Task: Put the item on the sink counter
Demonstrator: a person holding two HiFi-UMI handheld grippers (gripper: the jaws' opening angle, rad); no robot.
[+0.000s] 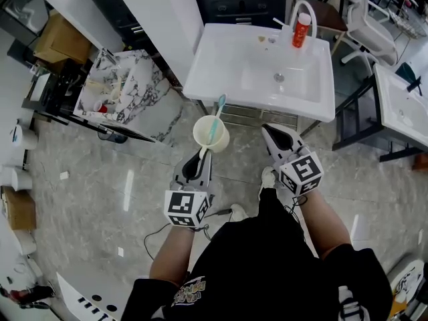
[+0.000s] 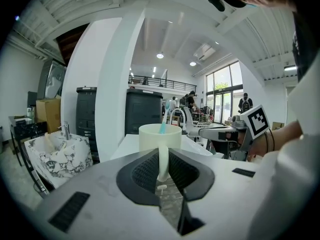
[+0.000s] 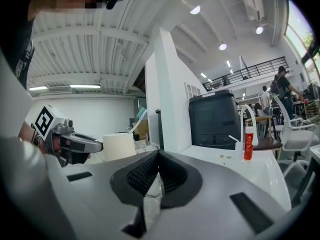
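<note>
Cream ceramic mug (image 1: 210, 134) with a teal toothbrush (image 1: 215, 120) standing in it hangs in the air above the grey tiled floor (image 1: 134, 186), just before the front edge of the white sink counter (image 1: 214, 65) and not touching it. The left gripper (image 1: 202, 154) carries it: in the left gripper view its two jaws are clenched on the mug's handle (image 2: 162, 161), and the mug stays upright. The right gripper (image 1: 271, 131) is held beside it, near the same front edge. In the right gripper view its jaws are pressed together with nothing between them.

On the counter, a red plastic bottle (image 1: 301, 31) stands at the back right corner, close to the curved white faucet (image 1: 304, 5). The basin takes the middle of the counter. To the left of the counter stands a tall white pillar (image 1: 170, 19), and further left a marble-patterned basin (image 1: 144, 95) with small things in it. A brown cardboard box (image 1: 57, 39) lies behind that. To the right are a white chair (image 1: 368, 25) and a second white sink (image 1: 401, 105).
</note>
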